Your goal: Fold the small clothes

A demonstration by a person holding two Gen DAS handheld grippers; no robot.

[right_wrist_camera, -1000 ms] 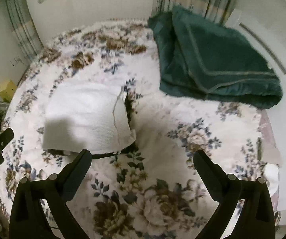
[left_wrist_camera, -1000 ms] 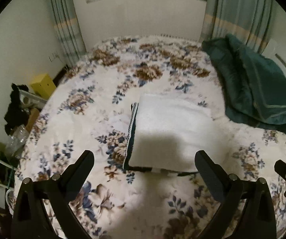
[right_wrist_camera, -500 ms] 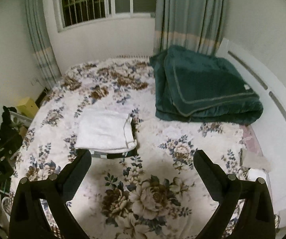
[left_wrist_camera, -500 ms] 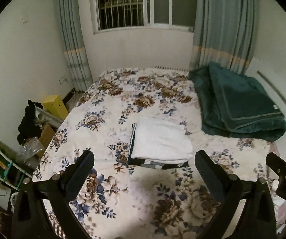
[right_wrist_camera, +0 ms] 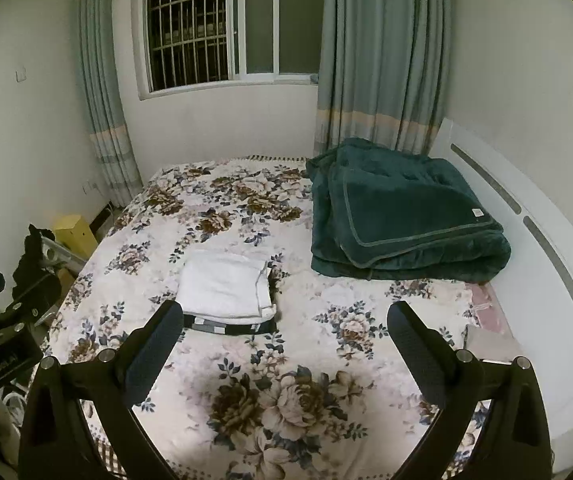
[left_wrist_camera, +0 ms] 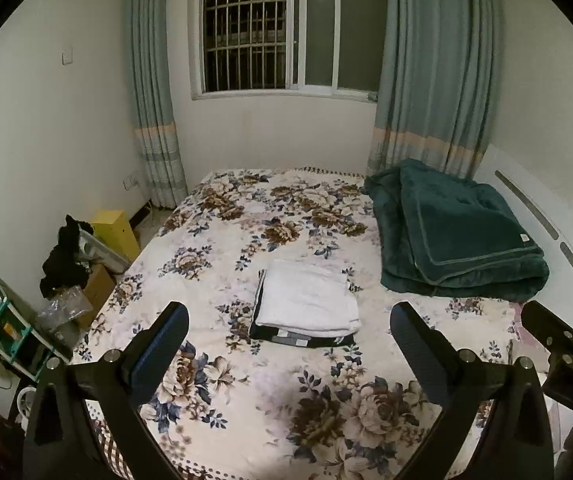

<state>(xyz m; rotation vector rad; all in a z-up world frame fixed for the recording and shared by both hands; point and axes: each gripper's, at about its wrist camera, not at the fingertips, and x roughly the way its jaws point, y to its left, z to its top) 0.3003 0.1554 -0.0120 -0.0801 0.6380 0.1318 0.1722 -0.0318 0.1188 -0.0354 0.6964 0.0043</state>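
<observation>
Stack position: folded white garment point(left_wrist_camera: 306, 299) lies on top of a dark folded piece point(left_wrist_camera: 302, 338), both near the middle of the bed point(left_wrist_camera: 246, 420), with the green blanket point(left_wrist_camera: 454, 236) well apart toward the headboard side.
Direction from grippers: stack lies ahead of both; in the left wrist view it sits between the fingers, in the right wrist view it sits ahead and toward the left finger.
Long axis: white garment runs roughly away from the cameras toward the window point(left_wrist_camera: 286, 32), with its near edge overhanging the dark piece's checked band.
Left gripper point(left_wrist_camera: 290, 344): jaws wide apart, holding nothing, raised well clear of the bed.
Right gripper point(right_wrist_camera: 286, 340): jaws wide apart, empty, also raised clear.
Nearer hand: left looks the better lined up on the stack, though neither is close.
Task state: stack looks neatly folded; I judge little or nothing remains for these pieces.
Obstacles: nothing lies between the grippers and the stack; only bare floral bedspread.
Surroundings: yellow box point(left_wrist_camera: 114, 232) and clutter sit on the floor beside the bed, away from the blanket.
</observation>
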